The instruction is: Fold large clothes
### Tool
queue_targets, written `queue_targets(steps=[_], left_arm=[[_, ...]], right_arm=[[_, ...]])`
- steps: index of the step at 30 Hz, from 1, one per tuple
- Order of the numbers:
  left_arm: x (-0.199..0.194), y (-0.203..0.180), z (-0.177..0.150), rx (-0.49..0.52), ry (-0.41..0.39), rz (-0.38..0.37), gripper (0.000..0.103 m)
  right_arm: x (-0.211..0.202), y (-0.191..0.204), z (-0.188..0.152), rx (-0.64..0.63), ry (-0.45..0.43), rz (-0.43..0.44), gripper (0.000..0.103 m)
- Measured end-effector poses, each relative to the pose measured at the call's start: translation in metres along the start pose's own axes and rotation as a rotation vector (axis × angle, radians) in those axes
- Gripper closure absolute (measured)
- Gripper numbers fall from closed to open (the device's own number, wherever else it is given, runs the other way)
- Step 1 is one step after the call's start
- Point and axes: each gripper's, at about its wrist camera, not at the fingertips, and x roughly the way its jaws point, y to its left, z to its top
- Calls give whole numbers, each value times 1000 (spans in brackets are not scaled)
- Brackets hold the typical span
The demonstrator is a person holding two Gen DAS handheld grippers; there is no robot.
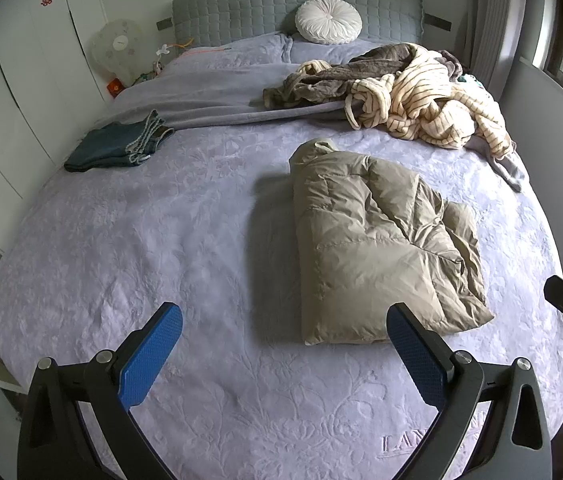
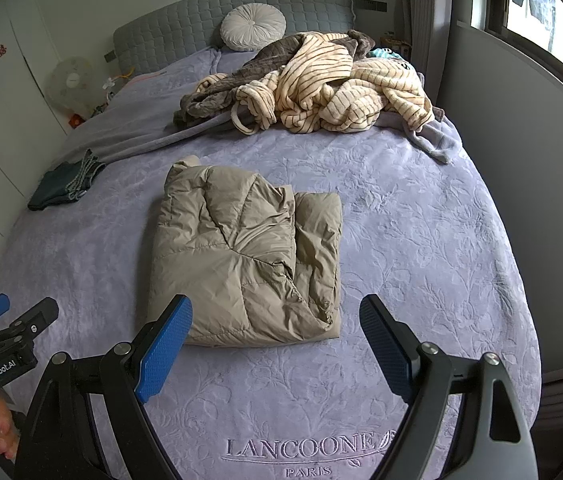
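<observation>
Both jaws are spread wide with nothing held: the left gripper and right gripper are poised above the bed's foot edge. The folded khaki puffer jacket is laid mid-bed. Unfolded robes are heaped toward the headboard, folded jeans at the left edge.
</observation>
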Motion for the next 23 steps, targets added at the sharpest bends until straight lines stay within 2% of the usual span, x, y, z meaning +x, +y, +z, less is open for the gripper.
queue_targets(steps=[23], left_arm=[[-6, -5, -1, 9, -6, -8, 1]], right_arm=[[-1, 0, -2, 3, 1, -2, 15]])
